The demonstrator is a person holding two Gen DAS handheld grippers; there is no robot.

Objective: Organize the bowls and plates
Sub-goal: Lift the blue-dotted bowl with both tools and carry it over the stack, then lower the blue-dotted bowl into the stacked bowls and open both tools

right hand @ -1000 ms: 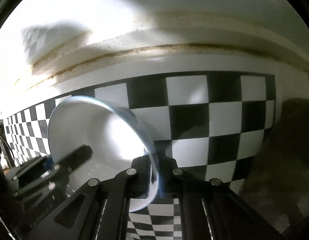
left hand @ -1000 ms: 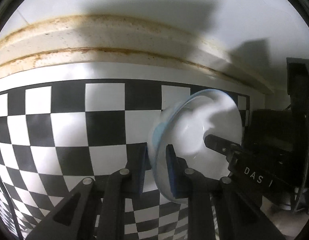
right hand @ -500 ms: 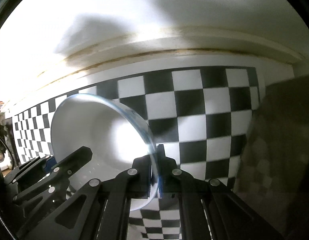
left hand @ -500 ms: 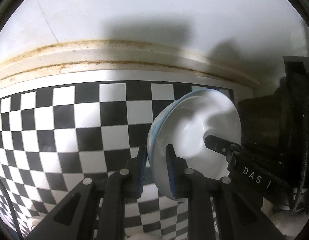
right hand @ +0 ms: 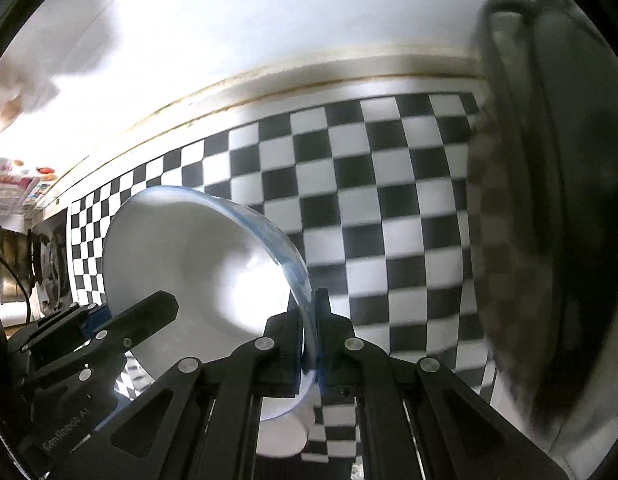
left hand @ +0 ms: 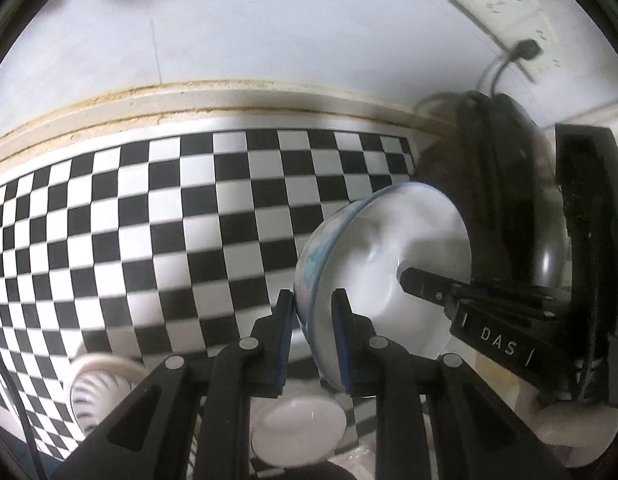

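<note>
Both grippers hold one white bowl with a blue rim, tilted on its side in the air in front of a checkered wall. In the left wrist view my left gripper [left hand: 313, 332] is shut on the bowl's [left hand: 389, 264] left rim, and the right gripper's fingers [left hand: 429, 286] reach in from the right. In the right wrist view my right gripper [right hand: 309, 340] is shut on the bowl's [right hand: 197, 272] right rim, with the left gripper's fingers [right hand: 145, 312] at lower left. A striped bowl [left hand: 97, 388] and a white dish [left hand: 297, 428] lie below.
A black and white checkered wall [left hand: 149, 220] with a stained ledge above it stands close ahead. A large dark round appliance [left hand: 505, 184] with a cable to a wall socket [left hand: 505, 4] stands at the right; it fills the right edge of the right wrist view [right hand: 549, 200].
Both grippers have drawn back and up from the checkered wall with the bowl still held. The striped bowl, the white dish, the socket and the dark appliance have come into view.
</note>
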